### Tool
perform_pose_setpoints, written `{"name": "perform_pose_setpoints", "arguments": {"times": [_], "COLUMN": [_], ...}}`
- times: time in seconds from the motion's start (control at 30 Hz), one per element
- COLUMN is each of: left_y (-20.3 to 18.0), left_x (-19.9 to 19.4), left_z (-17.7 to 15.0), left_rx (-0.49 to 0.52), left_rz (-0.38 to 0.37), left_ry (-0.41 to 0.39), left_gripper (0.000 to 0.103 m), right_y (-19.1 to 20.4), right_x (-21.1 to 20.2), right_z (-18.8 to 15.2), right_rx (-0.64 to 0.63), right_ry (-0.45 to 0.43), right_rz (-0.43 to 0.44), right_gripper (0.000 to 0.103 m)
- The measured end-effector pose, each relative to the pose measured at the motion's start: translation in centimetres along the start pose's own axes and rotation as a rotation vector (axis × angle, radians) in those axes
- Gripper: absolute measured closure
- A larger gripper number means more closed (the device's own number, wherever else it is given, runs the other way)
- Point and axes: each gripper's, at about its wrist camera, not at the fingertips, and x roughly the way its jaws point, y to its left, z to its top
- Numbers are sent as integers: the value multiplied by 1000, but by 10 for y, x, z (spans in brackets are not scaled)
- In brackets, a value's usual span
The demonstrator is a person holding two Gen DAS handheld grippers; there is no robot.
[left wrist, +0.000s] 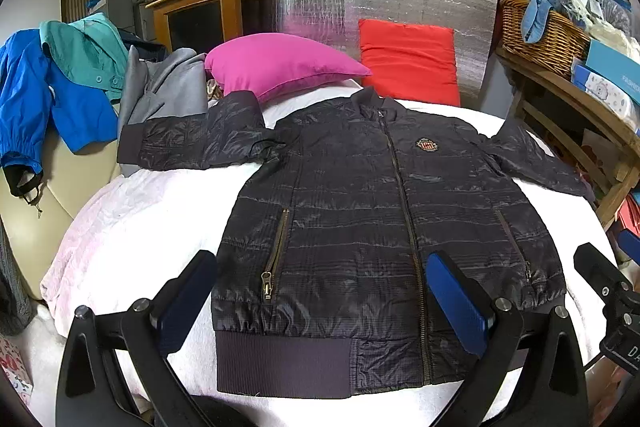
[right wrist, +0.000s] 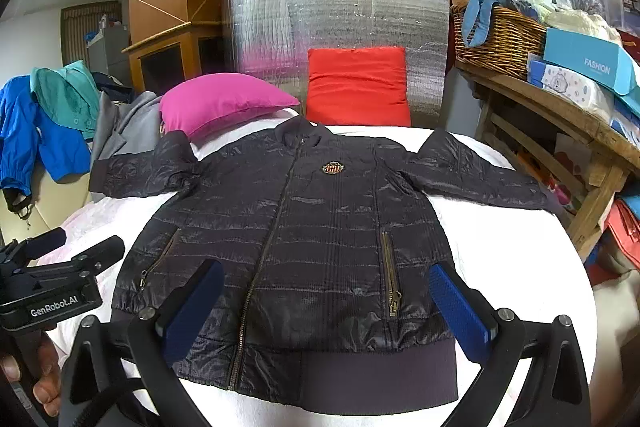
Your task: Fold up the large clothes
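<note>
**Left wrist view: jacket laid flat, both grippers poised at the hem**

Left wrist view shows the dark quilted jacket [left wrist: 360,211] spread face up and zipped on the white bedcover [left wrist: 132,223], sleeves stretched out to either side, collar toward the pink pillow [left wrist: 276,63] and red pillow [left wrist: 412,61]. The left gripper [left wrist: 328,291] hangs over the ribbed hem with its jaws wide apart and nothing between them; the right gripper [right wrist: 332,303] hangs likewise over the hem's other half, jaws apart and empty.

No fold appears to have been made yet. A sound first move, I judge, is to bring a sleeve across the chest: pinch the cuff [left wrist: 130,147] on its ribbing, since the shiny shell looks slippery, lift it low and lay it flat. The quilting will likely spring back, so pressing each fold down should help.

Readable writing: "GenRobot.AI" on the left gripper's body in the right wrist view, and "FASHION" on a blue box [right wrist: 588,63] on the wooden shelf [right wrist: 560,107]. The chest badge [right wrist: 333,169] is too small to read.
</note>
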Motion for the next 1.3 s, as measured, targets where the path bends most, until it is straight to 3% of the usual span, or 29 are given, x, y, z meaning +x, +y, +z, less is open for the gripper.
{"name": "perform_pose_setpoints", "arguments": {"times": [0.53, 0.63, 0.67, 0.77, 0.9, 1.0, 1.17, 1.3], "left_y": [0, 4, 6, 13, 16, 12, -1, -13], "left_x": [9, 23, 34, 62, 86, 102, 120, 143], "left_z": [-2, -5, -8, -18, -27, -27, -25, -11], "left_rx": [-3, -20, -19, -34, -43, -56, 8, 26], "left_rz": [-1, -9, 6, 51, 90, 79, 91, 70], "left_ry": [-26, -13, 24, 85, 153, 136, 251, 238], "left_gripper": [0, 0, 0, 0, 0, 0, 0, 0], "right_y": [-4, -21, -29, -65, -122, -168, -262, -354], "right_x": [7, 17, 21, 35, 54, 71, 102, 139], "right_z": [-1, -6, -8, -20, -37, -45, -41, -31], "right_rx": [9, 75, 105, 222, 345, 451, 646, 900], "right_ry": [11, 49, 62, 112, 156, 182, 183, 152], "right_rz": [3, 74, 95, 119, 87, 74, 80, 150], "right_gripper": [0, 0, 0, 0, 0, 0, 0, 14]}}
